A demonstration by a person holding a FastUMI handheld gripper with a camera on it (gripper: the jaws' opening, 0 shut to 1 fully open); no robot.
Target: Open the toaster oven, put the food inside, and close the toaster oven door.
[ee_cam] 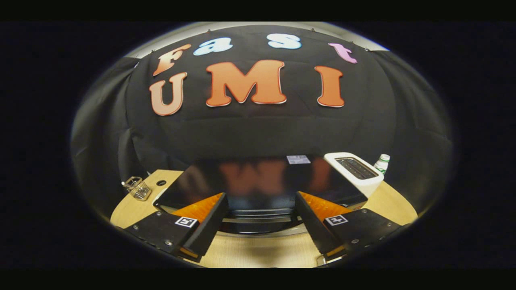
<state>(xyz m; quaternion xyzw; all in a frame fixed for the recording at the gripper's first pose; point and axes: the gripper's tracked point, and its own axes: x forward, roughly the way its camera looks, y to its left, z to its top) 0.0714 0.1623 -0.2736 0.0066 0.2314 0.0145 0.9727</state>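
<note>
The toaster oven (258,181) is the biggest thing on the table, a glossy black box sitting straight ahead of the gripper (261,209), its shiny top throwing back a blur of the wall behind. Its front edge, with what looks like a silver bar handle, lies between the two fingertips and just beyond them. From where I stand the door looks closed, though the view comes in from above and I can't be sure of the front face. The gripper's fingers stand wide apart with nothing between them, so nothing is gripped.

By my reckoning the job is at its very start: the door has yet to be pulled open, the food has yet to go in, and the closing comes after that. I can't pick out any food on the table from here.

The table (258,251) is pale wood with a rounded edge, bare in front of the oven. Black cloth hangs all round as the booth's wall. To the right of the oven, touching or just beside its corner, sits a white pop-up toaster (356,171) with dark slots on top. Behind that peeks a small white bottle (382,163) with a green band. Off on the left side of the table, well apart from the oven, stands a little wire basket (138,188).
</note>
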